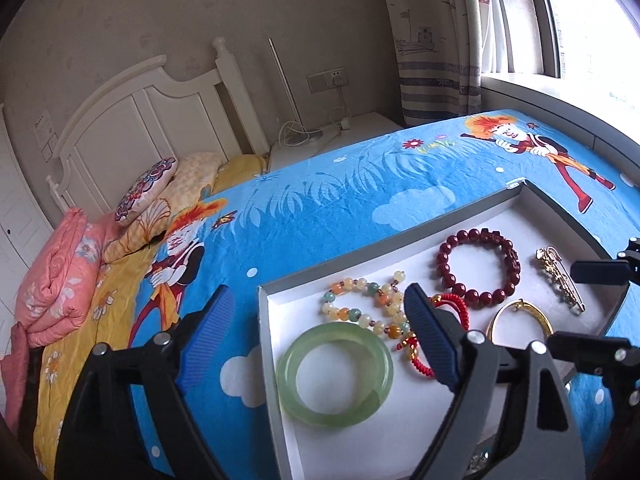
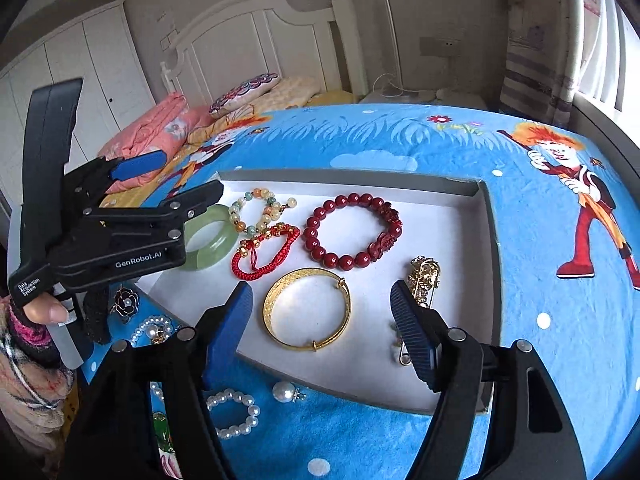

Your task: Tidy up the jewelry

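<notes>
A grey tray with a white floor lies on the bed. In it lie a green jade bangle, a pastel bead bracelet, a red cord bracelet, a dark red bead bracelet, a gold bangle and a gold brooch. My left gripper is open and empty above the tray's left edge. My right gripper is open and empty over the gold bangle.
Loose on the blue cartoon bedspread in front of the tray lie a pearl bracelet, a pearl earring, a pearl piece, a black flower brooch and a green pendant. Pillows and a pink quilt lie at the headboard.
</notes>
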`<state>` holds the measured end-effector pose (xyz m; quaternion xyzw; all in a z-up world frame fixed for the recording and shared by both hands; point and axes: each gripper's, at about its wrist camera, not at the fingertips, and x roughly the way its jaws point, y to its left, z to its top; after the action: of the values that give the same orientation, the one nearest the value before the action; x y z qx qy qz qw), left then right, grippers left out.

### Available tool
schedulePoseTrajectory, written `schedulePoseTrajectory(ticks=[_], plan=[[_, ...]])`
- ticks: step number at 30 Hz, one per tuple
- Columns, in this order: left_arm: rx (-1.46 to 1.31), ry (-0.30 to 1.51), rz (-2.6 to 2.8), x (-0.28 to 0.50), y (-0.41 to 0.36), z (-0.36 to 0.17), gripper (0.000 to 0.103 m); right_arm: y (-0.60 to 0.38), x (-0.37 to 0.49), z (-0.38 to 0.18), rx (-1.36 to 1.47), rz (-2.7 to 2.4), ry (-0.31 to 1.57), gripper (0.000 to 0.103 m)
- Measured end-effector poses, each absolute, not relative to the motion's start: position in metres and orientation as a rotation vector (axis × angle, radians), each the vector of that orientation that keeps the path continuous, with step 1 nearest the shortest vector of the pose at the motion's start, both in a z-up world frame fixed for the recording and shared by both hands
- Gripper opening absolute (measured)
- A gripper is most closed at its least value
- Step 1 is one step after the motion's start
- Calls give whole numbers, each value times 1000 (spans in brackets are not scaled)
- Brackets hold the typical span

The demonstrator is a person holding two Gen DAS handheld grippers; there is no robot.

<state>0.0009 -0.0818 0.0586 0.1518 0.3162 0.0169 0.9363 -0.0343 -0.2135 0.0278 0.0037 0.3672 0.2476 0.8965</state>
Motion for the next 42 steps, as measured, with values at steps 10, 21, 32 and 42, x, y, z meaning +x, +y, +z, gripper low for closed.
schedulePoseTrajectory(ticks=[10, 21, 32, 42], plan=[[266, 611, 72, -40, -73, 57, 98, -234, -57, 16, 59, 485, 759, 81], [172, 597, 167, -71, -20, 56, 100, -235, -69, 19, 56, 475, 679, 83], [-18, 637, 344, -85, 83, 32, 101, -243, -80, 26, 90, 491, 591, 85], [-122, 679, 258, -85, 97, 24, 101, -223, -107, 25, -60, 571, 571, 59]])
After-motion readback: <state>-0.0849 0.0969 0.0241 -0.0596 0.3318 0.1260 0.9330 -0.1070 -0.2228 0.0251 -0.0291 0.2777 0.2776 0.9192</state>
